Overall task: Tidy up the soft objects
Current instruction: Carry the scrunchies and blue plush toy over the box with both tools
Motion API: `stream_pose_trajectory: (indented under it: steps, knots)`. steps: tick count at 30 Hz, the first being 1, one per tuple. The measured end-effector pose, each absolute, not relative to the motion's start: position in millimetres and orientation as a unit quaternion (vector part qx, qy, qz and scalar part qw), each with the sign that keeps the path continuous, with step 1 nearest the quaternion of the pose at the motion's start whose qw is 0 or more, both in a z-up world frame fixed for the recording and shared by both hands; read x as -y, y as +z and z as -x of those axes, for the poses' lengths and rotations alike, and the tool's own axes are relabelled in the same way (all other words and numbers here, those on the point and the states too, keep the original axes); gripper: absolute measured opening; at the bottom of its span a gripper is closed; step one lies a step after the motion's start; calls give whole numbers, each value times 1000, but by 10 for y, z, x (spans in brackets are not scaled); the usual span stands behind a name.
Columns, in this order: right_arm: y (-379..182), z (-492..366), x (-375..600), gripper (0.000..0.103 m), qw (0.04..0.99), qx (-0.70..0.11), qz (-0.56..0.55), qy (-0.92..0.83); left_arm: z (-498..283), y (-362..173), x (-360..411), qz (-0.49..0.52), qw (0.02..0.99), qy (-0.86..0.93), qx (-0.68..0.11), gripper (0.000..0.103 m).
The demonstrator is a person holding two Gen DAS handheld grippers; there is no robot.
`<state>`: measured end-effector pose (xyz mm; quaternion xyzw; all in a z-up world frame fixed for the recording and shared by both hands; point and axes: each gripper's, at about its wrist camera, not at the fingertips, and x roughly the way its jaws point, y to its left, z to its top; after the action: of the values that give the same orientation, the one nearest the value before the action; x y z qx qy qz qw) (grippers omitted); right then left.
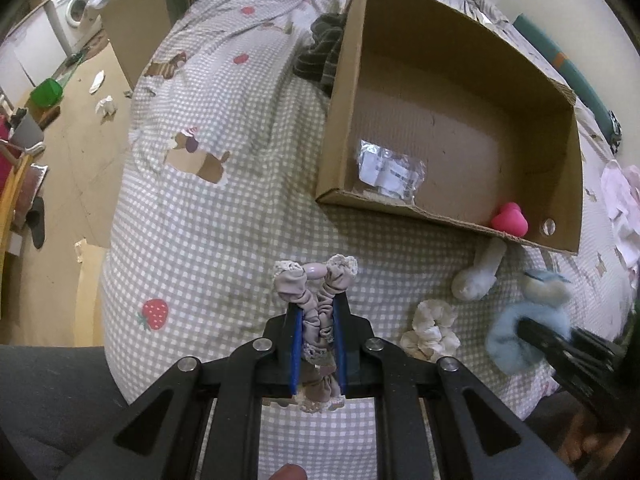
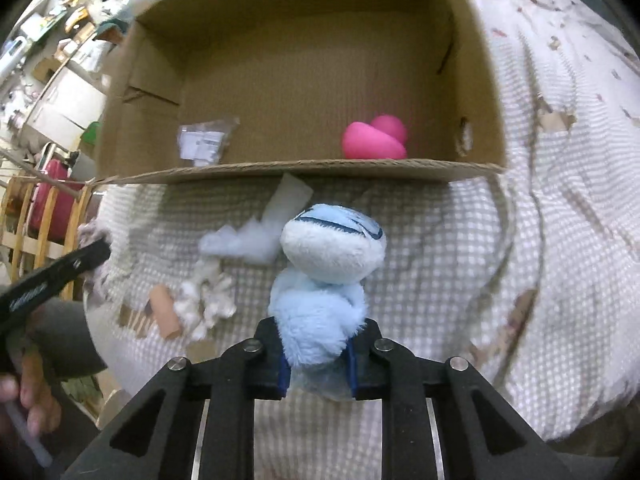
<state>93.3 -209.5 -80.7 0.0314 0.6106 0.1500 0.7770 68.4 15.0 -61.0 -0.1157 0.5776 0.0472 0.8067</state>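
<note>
My left gripper (image 1: 318,312) is shut on a mauve lace-trimmed scrunchie (image 1: 316,280), held above the checked bedspread in front of the open cardboard box (image 1: 340,92). My right gripper (image 2: 318,344) is shut on a fluffy light-blue plush toy (image 2: 328,264), just in front of the box's near wall (image 2: 304,170); the toy also shows in the left wrist view (image 1: 528,320). A pink heart-shaped soft object (image 2: 374,138) lies in the box's near right corner, also visible in the left wrist view (image 1: 509,219). A white scrunchie (image 1: 432,330) and a white sock (image 1: 478,276) lie on the bed.
A clear plastic packet (image 1: 390,174) lies on the box floor. Dark striped cloth (image 1: 322,54) is bunched behind the box's left wall. The bed's left edge drops to a cluttered floor with a green bin (image 1: 47,92) and a washing machine (image 1: 74,10).
</note>
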Motion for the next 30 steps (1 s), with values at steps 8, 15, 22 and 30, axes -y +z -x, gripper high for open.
stream_pose_trajectory:
  steps: [8, 15, 22, 30]
  knots:
    - [-336, -594, 2301, 22, 808, -563, -55, 167, -610, -476, -285, 138, 813, 66, -562, 12]
    - [144, -538, 2457, 22, 831, -514, -97, 187, -493, 14, -308, 143, 839, 52, -522, 12]
    - [511, -747, 2446, 22, 844, -479, -123, 209, -534, 424, -317, 130, 863, 41, -487, 12]
    - [638, -1100, 2328, 22, 866, -440, -117, 206, -852, 679, -268, 120, 882, 33, -454, 12]
